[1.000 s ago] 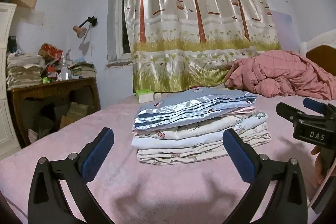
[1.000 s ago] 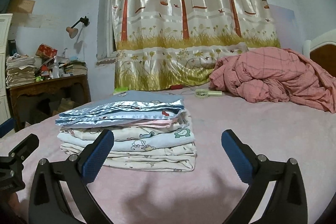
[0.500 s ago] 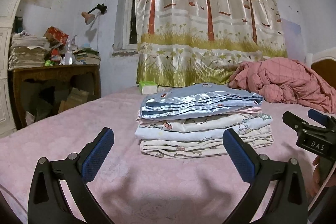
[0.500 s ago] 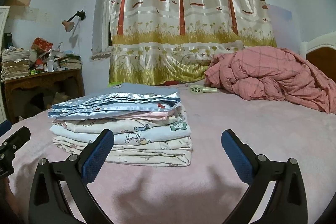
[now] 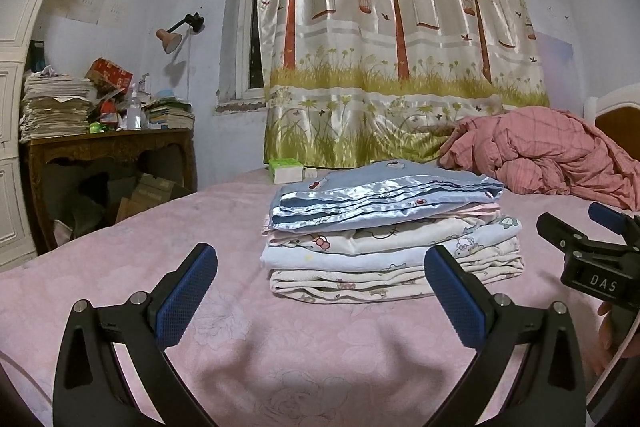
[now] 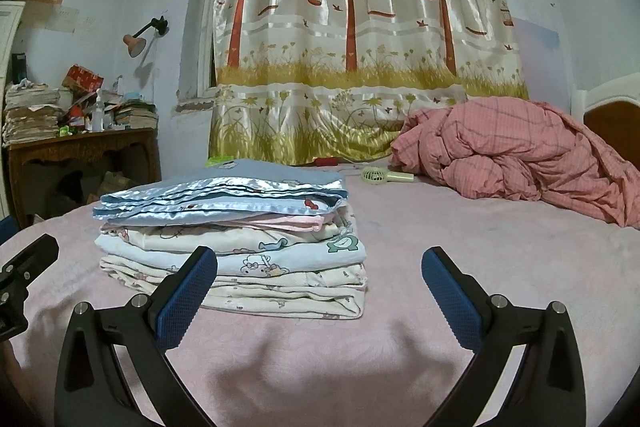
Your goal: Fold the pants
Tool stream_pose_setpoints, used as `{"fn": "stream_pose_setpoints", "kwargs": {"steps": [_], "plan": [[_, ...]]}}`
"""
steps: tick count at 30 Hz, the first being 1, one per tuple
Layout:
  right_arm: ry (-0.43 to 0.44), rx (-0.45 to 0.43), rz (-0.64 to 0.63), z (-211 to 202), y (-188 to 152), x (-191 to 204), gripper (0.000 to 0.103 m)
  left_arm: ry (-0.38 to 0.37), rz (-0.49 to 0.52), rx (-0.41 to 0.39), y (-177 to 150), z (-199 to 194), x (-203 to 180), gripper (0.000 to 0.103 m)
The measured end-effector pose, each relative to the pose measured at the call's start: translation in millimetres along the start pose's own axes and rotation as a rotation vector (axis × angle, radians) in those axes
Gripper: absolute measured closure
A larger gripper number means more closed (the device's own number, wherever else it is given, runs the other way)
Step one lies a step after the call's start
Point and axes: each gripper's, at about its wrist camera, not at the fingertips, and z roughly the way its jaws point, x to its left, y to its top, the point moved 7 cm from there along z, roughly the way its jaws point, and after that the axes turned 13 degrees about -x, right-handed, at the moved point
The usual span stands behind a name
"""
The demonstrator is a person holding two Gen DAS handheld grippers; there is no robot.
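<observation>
A stack of folded pants (image 5: 392,235) lies on the pink bed (image 5: 208,227), with a blue satin-trimmed pair (image 5: 384,195) on top and pale cartoon-print pairs below. The stack also shows in the right wrist view (image 6: 240,247). My left gripper (image 5: 320,291) is open and empty, low over the sheet just in front of the stack. My right gripper (image 6: 320,291) is open and empty, in front of the stack's right end. The right gripper's body shows at the right edge of the left wrist view (image 5: 592,263).
A rumpled pink plaid quilt (image 6: 520,159) lies at the back right by the headboard (image 6: 612,115). A small green hand fan (image 6: 384,174) and a green-white box (image 5: 285,170) lie behind the stack. A cluttered wooden desk (image 5: 108,155) stands left of the bed. A tree-print curtain (image 6: 352,47) hangs behind.
Both grippers have dropped lower and tilted up, so the stack sits lower in both views. Both stay open. The stack has not moved.
</observation>
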Motion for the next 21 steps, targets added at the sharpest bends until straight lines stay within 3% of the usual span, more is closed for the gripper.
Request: {"fn": "stream_pose_setpoints", "kwargs": {"steps": [21], "plan": [[0.002, 0.001, -0.008, -0.9, 0.5, 1.8, 0.000, 0.003, 0.037, 0.010, -1.7, 1.8, -3.0, 0.000]]}}
